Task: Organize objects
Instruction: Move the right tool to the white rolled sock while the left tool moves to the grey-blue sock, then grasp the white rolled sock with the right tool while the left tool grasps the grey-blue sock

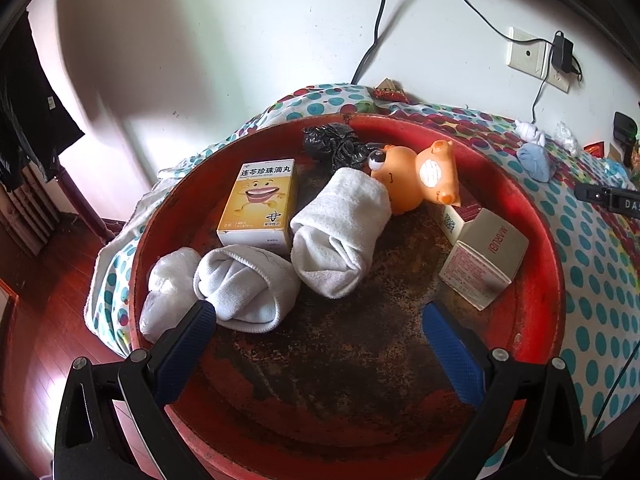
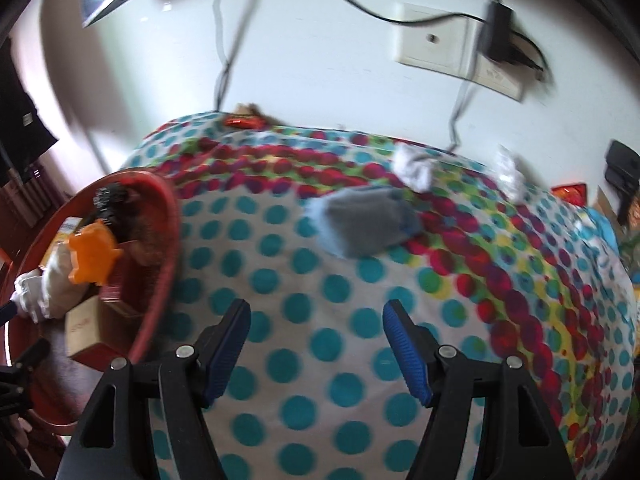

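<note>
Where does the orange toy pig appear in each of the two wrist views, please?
Left wrist view: the orange toy pig lies at the far side of the red tray, above centre.
Right wrist view: it sits at the left edge, inside the tray.
Shared landmark: the blue rolled sock on the dotted cloth.

Ahead of the left gripper (image 1: 318,316), the red tray (image 1: 540,248) holds two rolled white socks (image 1: 340,236), one yellow medicine box (image 1: 260,200), two more boxes to the right of it (image 1: 486,258), one orange toy (image 1: 416,176), one black crumpled bag (image 1: 332,142) and one white plastic bundle (image 1: 168,288). Ahead of the right gripper (image 2: 316,324), the dotted bedspread (image 2: 280,360) carries one blue-grey sock bundle (image 2: 360,224) and two white crumpled wads (image 2: 414,168). On the wall behind are two outlet plates (image 2: 432,40).
</note>
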The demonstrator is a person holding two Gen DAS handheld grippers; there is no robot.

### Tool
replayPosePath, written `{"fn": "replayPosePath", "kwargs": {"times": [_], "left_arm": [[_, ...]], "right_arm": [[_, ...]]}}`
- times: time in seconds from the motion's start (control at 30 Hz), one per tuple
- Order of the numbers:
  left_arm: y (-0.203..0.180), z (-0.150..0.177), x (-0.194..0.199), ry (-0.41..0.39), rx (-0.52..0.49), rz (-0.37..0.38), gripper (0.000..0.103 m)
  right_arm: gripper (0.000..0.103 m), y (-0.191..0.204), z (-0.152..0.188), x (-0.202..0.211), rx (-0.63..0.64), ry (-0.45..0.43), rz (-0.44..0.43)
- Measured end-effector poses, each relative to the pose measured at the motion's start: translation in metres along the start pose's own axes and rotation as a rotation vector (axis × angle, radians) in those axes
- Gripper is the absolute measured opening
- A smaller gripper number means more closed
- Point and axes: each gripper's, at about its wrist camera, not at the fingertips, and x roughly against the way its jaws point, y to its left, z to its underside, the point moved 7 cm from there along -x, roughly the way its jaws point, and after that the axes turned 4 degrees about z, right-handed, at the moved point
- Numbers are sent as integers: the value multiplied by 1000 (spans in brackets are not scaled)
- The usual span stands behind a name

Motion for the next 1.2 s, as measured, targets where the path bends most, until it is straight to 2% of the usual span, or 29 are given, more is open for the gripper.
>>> {"fn": "replayPosePath", "kwargs": {"times": [0.27, 0.47, 0.67, 0.93, 1.2], "left_arm": [[-5, 0, -1, -5, 9, 17, 103], [-4, -1, -4, -7, 34, 51, 103], [-13, -14, 11, -43, -30, 11, 103], [-67, -59, 31, -79, -165, 60, 103], [-144, -93, 10, -53, -292, 135, 103]], "right_arm": [[71, -57, -5, -23, -55, 9, 77], [71, -79, -17, -40, -96, 0, 70], [71, -91, -40, -69, -102, -21, 43], [71, -100, -83, -122, -106, -11, 23], [70, -102, -115, -145, -108, -26, -5]]}}
